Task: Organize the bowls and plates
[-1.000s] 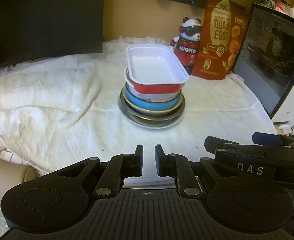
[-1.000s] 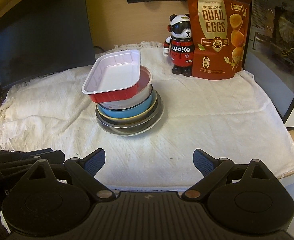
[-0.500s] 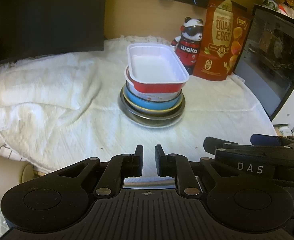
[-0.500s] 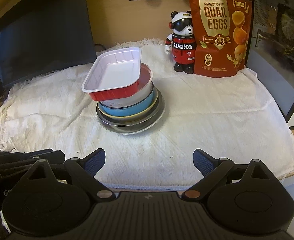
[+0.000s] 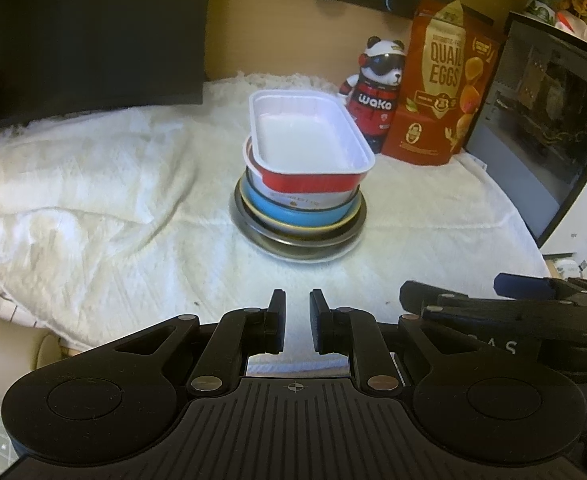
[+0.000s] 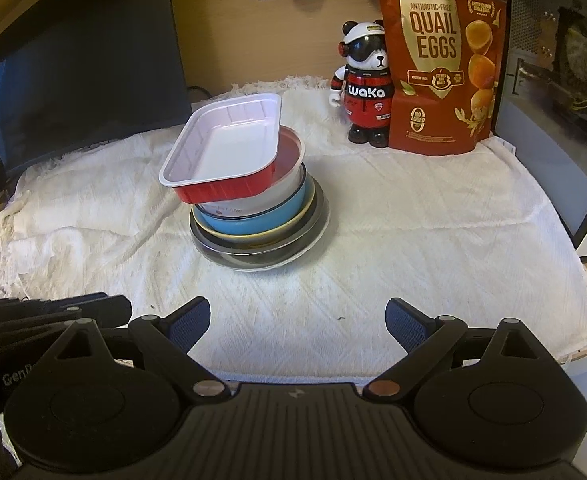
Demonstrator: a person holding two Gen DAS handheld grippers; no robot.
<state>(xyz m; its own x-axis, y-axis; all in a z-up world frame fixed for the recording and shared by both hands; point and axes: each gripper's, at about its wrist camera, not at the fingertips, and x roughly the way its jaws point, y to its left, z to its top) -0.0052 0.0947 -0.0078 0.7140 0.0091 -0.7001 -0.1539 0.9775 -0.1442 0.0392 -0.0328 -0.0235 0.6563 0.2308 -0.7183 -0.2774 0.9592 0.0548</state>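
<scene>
1. Here, one stack [image 6: 253, 216] of dishes stands mid-tabletop on the white cloth [image 6: 413, 216], well apart from both grippers.
2. Counted from the top: one red rectangular tray [image 6: 229, 148] with a white inside, tilted and overhanging to the left; one white bowl [image 6: 285, 184] with a red inside; one blue bowl [image 6: 249, 220]; one yellow-rimmed dish [image 5: 293, 226]; one dark metal plate [image 5: 297, 240] at the bottom. Whether more plates lie beneath I cannot tell.
3. Behind the stack stand one panda figure [image 6: 365, 92] and one quail-egg pouch [image 6: 441, 60], just beside each other.
4. The left gripper [image 5: 296, 320] hangs over the near cloth edge, its jaws nearly together with only a narrow gap, holding nothing.
5. The right gripper [image 6: 297, 324] has its jaws wide apart and empty.
6. Against a second ago, the stack is unchanged; both views sit slightly farther back, and neither gripper's jaw gap has altered.
</scene>
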